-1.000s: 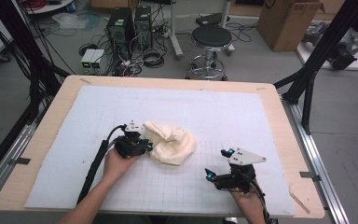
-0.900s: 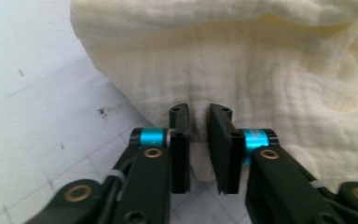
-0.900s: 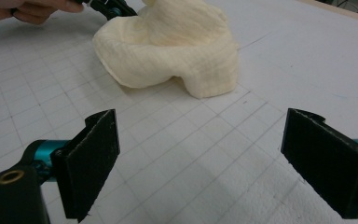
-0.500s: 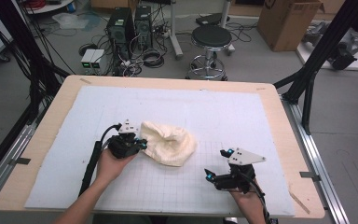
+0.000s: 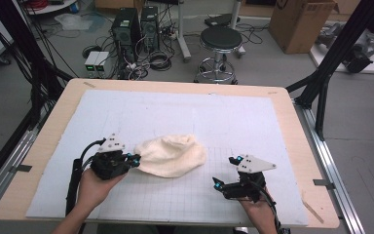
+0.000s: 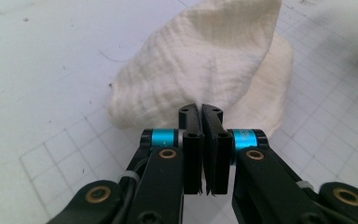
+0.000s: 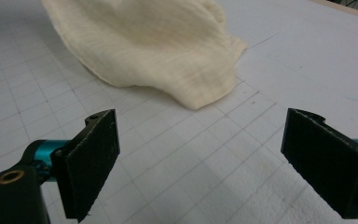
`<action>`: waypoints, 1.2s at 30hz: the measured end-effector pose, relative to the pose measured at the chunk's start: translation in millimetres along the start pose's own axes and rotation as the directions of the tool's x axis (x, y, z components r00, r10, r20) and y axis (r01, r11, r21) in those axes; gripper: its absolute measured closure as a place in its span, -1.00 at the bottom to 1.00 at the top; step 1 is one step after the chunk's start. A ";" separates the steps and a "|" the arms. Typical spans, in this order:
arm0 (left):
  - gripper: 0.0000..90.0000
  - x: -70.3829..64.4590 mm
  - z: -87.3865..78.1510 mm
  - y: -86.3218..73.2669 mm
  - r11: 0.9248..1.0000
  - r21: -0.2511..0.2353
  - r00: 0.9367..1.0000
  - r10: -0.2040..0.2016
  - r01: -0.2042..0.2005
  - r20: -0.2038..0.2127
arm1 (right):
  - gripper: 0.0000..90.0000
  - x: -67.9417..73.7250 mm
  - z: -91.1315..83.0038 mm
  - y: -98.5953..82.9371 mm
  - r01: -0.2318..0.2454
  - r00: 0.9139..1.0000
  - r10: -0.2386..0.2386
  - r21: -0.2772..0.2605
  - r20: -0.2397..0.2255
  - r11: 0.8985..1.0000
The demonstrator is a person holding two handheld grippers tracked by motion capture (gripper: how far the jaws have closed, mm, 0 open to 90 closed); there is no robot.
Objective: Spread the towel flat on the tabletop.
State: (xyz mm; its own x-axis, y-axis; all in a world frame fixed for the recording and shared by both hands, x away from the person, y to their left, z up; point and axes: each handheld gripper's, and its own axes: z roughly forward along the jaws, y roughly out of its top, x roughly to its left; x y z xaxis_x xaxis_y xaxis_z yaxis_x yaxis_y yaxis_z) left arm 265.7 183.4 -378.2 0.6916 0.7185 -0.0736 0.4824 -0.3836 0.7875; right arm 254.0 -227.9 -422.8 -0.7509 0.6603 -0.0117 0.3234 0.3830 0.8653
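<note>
The cloth (image 5: 171, 155) lies bunched mid-worktop, not yet spread. The left gripper (image 6: 201, 116) is closed at its edge, whether clamped on it cannot be told; the right gripper (image 7: 223, 154) is held apart, near.

No text, label, brand or number can be read anywhere here.

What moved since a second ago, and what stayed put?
The left hand-held gripper slid toward the table's left side, dragging the cream cloth with it; the bunched cloth got pulled out longer and flatter. Its jaws are closed at the cloth's edge, though the actual pinch isn't clearly visible. The right hand-held gripper stayed where it was, jaws wide open, apart from the cloth. The white gridded mat did not shift.
</note>
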 end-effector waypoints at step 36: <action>0.39 23.6 25.0 -44.5 0.997 0.074 0.999 -0.038 0.037 0.007 | 0.41 25.6 72.0 23.3 0.177 0.976 -0.153 0.160 -0.154 0.971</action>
State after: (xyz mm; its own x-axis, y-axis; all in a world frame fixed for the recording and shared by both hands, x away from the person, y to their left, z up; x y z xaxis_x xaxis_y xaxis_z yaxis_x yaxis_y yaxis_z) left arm 274.0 202.9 -430.3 0.6763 0.7287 -0.1076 0.5465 -0.3985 0.7366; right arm 283.7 -155.5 -439.0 -0.8710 0.4867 -0.0663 0.2731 0.5921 0.7582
